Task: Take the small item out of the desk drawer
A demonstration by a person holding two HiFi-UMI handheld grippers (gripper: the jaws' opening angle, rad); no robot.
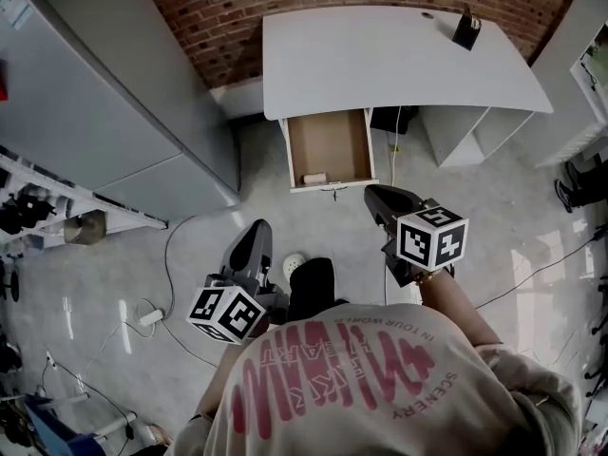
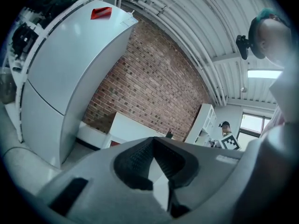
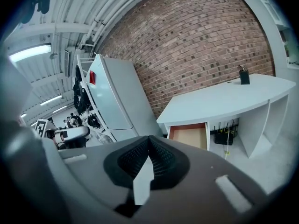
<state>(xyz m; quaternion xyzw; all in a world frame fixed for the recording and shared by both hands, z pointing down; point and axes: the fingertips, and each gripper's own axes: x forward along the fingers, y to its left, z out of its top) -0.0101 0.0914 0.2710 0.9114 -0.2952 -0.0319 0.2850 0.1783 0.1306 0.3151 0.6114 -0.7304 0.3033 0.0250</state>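
Observation:
The white desk (image 1: 399, 60) stands against the brick wall with its drawer (image 1: 328, 145) pulled open. A small pale item (image 1: 313, 178) lies at the drawer's front left corner on the brown bottom. Both grippers hang in front of the desk, short of the drawer and touching nothing. My left gripper (image 1: 256, 228) is lower left of the drawer, jaws shut and empty (image 2: 153, 139). My right gripper (image 1: 372, 193) is just right of the drawer front, also shut and empty (image 3: 149, 138). The right gripper view shows the open drawer (image 3: 189, 134) ahead; the item is hidden there.
A tall grey refrigerator (image 1: 114, 93) stands left of the desk. A black holder (image 1: 465, 29) sits on the desktop's far right. Cables and a plug (image 1: 152, 316) lie on the floor at left, near cluttered shelves (image 1: 28, 207). White shelving (image 1: 589, 74) stands at right.

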